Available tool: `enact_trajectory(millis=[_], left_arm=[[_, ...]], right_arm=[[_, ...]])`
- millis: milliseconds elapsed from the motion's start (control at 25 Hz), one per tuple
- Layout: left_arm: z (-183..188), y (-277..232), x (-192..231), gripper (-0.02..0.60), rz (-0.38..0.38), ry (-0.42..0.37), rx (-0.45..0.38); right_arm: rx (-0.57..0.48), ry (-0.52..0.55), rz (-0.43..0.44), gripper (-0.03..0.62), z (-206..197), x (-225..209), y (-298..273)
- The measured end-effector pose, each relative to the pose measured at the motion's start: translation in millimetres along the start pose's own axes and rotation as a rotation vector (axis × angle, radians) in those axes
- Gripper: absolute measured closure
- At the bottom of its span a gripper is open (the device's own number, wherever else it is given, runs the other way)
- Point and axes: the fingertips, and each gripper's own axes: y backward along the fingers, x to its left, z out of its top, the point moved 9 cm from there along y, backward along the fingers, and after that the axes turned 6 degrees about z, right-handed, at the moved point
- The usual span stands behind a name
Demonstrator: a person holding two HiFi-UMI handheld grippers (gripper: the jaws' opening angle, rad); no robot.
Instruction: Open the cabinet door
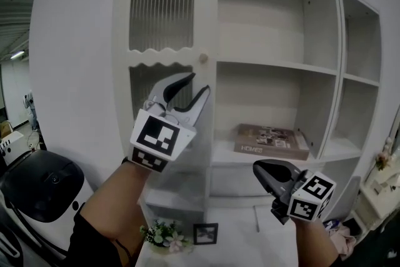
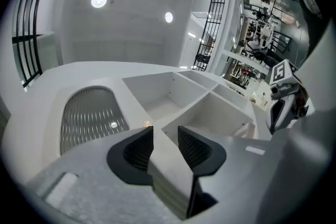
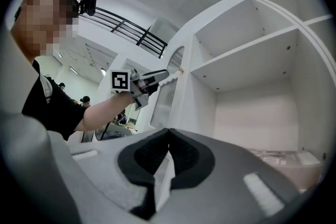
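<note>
The white cabinet door with its arched ribbed-glass panel covers the cabinet's left column and looks closed. A small round knob sits on its right edge. My left gripper is raised in front of the door just below the knob, jaws open with nothing between them. In the left gripper view the knob shows just beyond the open left gripper. My right gripper hangs low at the right in front of the open shelves, shut and empty. The right gripper view shows the left gripper close to the knob.
The open shelves to the right of the door hold a flat book. Below stand a small flower bunch and a framed marker. A black-topped appliance stands at the left, and white furniture at the far right.
</note>
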Motion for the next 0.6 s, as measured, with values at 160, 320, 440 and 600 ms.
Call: enact_trajectory(millis=[160,320,440,600], left_arm=[[-1,-22,13,0.440,0.016,-0.019,0.005],[-2,-40,22,0.437,0.028,-0.054,0.000],[-6,-54,26,0.437,0.047,-0.066,0.000],[-12,-63,28,0.437,0.050,-0.040,-0.019]], right_arm=[[0.012,0.008,-0.013,0.600,-6,1,-7],[0.009,-0.009,-0.033,0.600,-12,-1,-11],[0.011,-0.016,-0.055,0.600,-17,-1,-10],[0.018,-0.044,-0.098,0.600,-30,-2,-8]])
